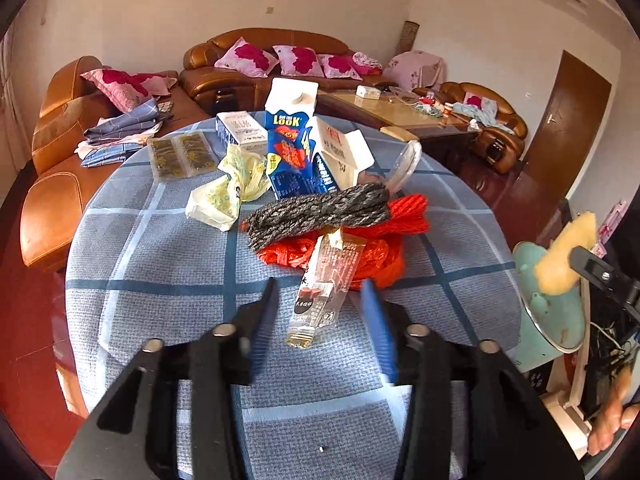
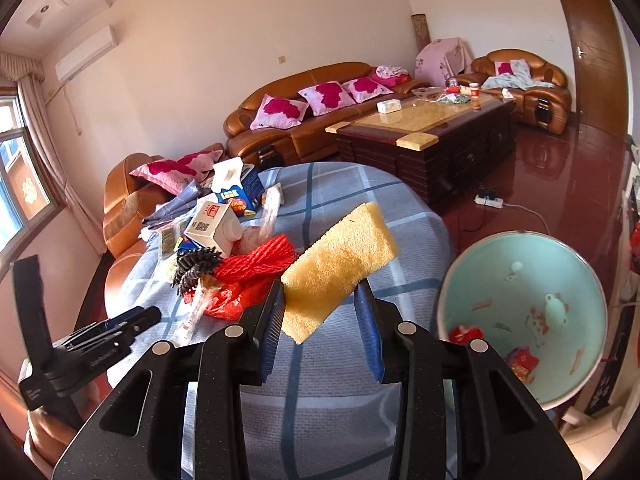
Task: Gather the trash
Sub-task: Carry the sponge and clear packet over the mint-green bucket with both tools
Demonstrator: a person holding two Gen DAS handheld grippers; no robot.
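My right gripper [image 2: 320, 304] is shut on a yellow sponge [image 2: 340, 268], held in the air above the table, left of the pale green bin [image 2: 520, 320]. The sponge also shows in the left wrist view [image 1: 564, 256]. My left gripper [image 1: 320, 292] is open just above the table, its fingers either side of a clear plastic wrapper [image 1: 324, 284]. Beyond the wrapper lie a red plastic bag [image 1: 372, 248], a red net [image 1: 408, 212], a grey net [image 1: 320, 212], blue-and-white milk cartons [image 1: 288, 136] and crumpled yellow paper [image 1: 228, 192].
The round table has a blue checked cloth [image 1: 160, 264]. The bin [image 1: 552, 312] stands off its right edge and holds a few scraps. A flat gold packet [image 1: 180, 156] and a clear lid [image 1: 404, 168] lie further back. Sofas and a coffee table [image 2: 420, 128] stand behind.
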